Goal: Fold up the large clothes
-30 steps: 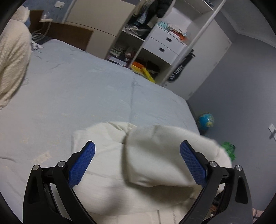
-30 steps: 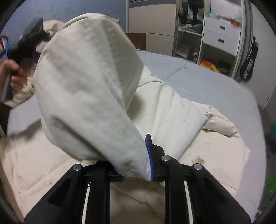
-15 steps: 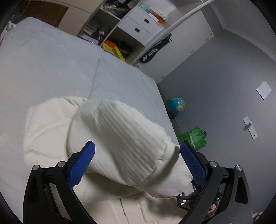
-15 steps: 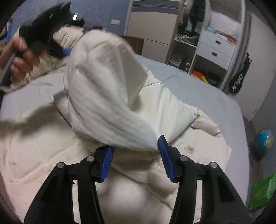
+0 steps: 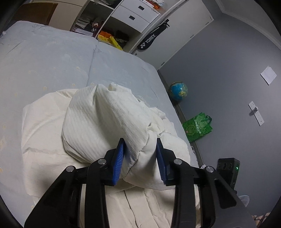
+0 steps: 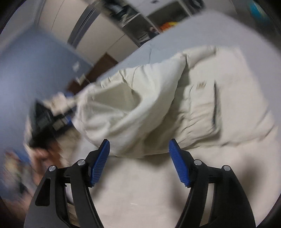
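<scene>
Left wrist view: left gripper [image 5: 140, 159] jaws closing on the cream jacket's [image 5: 108, 121] bunched sleeve, right gripper [image 6: 138, 161] opening, holding nothing, folding barely begun.

Cream garment [image 5: 105, 119] matt ribbed cloth; tongs' pads [image 5: 119, 161] ridged blue plastic.

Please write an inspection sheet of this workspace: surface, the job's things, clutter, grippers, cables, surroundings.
Surface: bed with pale blue sheet.
Job's things: cream padded garment spread on the bed, one bulky fold raised.
Clutter: nothing seen on the bed.
Grippers: left gripper closing, the fold between its pads; right gripper opening, nothing between its pads.
Cables: nothing seen.
Surroundings: globe, green bag, open wardrobe, racket bag.
</scene>
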Tool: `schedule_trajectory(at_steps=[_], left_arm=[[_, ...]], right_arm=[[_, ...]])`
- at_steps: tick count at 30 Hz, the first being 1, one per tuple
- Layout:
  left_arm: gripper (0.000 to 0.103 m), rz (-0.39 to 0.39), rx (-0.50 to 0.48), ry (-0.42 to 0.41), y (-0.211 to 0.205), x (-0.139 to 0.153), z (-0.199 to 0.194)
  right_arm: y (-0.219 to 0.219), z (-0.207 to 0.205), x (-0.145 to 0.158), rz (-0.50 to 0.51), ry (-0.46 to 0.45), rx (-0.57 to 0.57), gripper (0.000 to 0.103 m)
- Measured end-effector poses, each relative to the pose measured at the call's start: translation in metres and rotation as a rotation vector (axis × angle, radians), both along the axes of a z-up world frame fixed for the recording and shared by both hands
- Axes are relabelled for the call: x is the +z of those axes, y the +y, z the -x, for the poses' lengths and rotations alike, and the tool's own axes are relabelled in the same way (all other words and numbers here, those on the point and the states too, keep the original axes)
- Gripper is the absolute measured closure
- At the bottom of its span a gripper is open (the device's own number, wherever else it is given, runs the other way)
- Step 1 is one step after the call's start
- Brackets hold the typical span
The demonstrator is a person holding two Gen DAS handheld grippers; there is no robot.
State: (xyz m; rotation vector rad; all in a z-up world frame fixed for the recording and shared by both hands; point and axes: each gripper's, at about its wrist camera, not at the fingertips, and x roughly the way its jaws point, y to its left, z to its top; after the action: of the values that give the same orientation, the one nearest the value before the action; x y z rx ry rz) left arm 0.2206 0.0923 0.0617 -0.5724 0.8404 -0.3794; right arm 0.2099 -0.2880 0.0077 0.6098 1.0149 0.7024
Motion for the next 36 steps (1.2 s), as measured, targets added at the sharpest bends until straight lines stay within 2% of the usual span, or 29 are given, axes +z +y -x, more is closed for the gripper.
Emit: schedule_trajectory(at_steps=[2,4,6,10,12,14,16,18,19,20,22,24,27,29,31,34,36], left_arm=[[0.069,-0.002,-0.006,-0.001,-0.001,0.000,0.001],[0.070,-0.004,-0.013,-0.001,-0.002,0.000,0.002],[0.070,-0.002,-0.020,-0.002,-0.003,0.001,0.001],[0.072,0.002,-0.022,0.006,-0.003,-0.001,0.001],[0.075,-0.009,-0.025,0.010,-0.003,-0.002,0.000],[0.078,-0.014,-0.027,0.004,-0.004,-0.002,0.000],[0.080,0.004,-0.027,-0.003,-0.003,-0.001,-0.001],[0.080,0.033,-0.037,-0.016,-0.003,0.000,0.001],[0.081,0.035,-0.042,-0.015,-0.004,-0.001,0.000],[0.081,0.030,-0.053,0.002,-0.008,-0.005,-0.001],[0.081,0.007,-0.082,0.054,-0.016,-0.016,-0.005],[0.081,-0.037,-0.135,0.142,-0.033,-0.035,-0.009],[0.082,-0.103,-0.191,0.198,-0.052,-0.050,-0.010],[0.082,-0.120,-0.206,0.222,-0.058,-0.058,-0.009],[0.082,-0.134,-0.203,0.231,-0.059,-0.062,-0.011],[0.082,-0.125,-0.189,0.245,-0.054,-0.067,-0.015],[0.082,-0.120,-0.184,0.249,-0.054,-0.068,-0.013]], right_arm=[[-0.003,-0.006,-0.014,-0.168,0.114,-0.062,0.035],[0.005,-0.017,-0.029,-0.290,0.236,-0.107,0.034],[0.018,-0.028,-0.038,-0.332,0.312,-0.117,0.034],[0.037,-0.048,-0.048,-0.387,0.390,-0.160,0.031],[0.044,-0.059,-0.048,-0.460,0.375,-0.166,0.040],[0.049,-0.067,-0.037,-0.462,0.313,-0.165,0.084],[0.049,-0.069,-0.024,-0.488,0.244,-0.166,0.087],[0.044,-0.075,-0.008,-0.531,0.132,-0.175,0.088],[0.042,-0.077,-0.003,-0.520,0.073,-0.177,0.088],[0.040,-0.077,-0.006,-0.516,0.064,-0.183,0.089],[0.033,-0.073,-0.029,-0.495,0.106,-0.197,0.089],[0.024,-0.063,-0.053,-0.438,0.144,-0.223,0.089],[0.008,-0.049,-0.086,-0.371,0.217,-0.255,0.087],[0.002,-0.044,-0.091,-0.323,0.233,-0.245,0.072],[-0.005,-0.040,-0.080,-0.246,0.208,-0.229,0.065],[-0.013,-0.032,-0.037,-0.114,0.068,-0.237,0.064],[-0.010,-0.033,-0.012,-0.105,-0.015,-0.216,0.063]])
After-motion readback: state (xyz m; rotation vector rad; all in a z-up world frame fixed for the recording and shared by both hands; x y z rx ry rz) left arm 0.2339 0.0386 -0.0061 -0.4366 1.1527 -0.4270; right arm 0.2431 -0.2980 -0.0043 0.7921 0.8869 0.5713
